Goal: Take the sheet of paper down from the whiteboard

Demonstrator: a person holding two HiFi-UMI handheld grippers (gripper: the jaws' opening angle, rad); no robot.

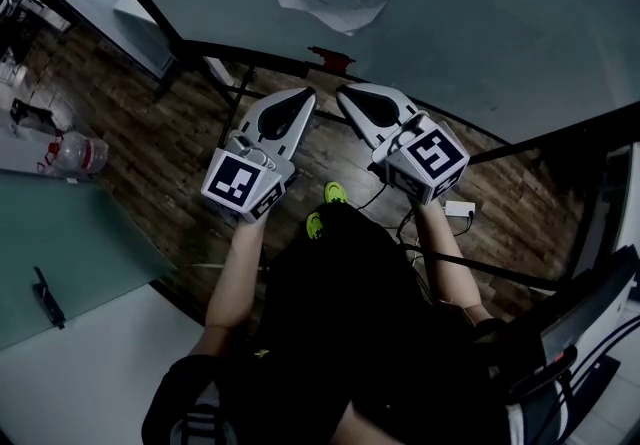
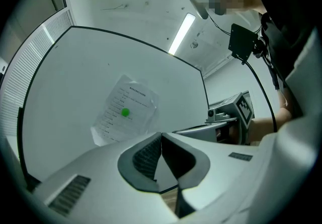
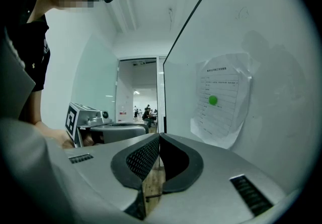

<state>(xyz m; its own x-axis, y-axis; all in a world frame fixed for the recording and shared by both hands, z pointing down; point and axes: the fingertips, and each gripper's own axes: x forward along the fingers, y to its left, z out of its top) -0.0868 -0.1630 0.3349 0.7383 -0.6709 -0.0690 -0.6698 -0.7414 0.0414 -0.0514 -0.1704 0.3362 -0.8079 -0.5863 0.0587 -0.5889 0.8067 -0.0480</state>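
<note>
While we face the whiteboard (image 1: 500, 23), we count two grippers, one sheet of paper and one green magnet. The left gripper (image 2: 161, 135) is clenched, its jaws pressed together with nothing between them. The right gripper (image 3: 159, 137) is likewise clenched and empty. In the head view the two sit side by side with their tips close together, at 6 o'clock from the sheet of paper (image 3: 220, 99) and apart from it. The sheet hangs on the board, pinned near its middle by the green magnet (image 3: 213, 100). In the right gripper view its long axis runs from 12 to 6 o'clock, with the heading at 12, and its lower edge is creased. We cannot read its print, which is too small, and the head view cuts off its top edge. One plastic bottle (image 1: 78, 153) shows dimly at 9 o'clock in the head view.
</note>
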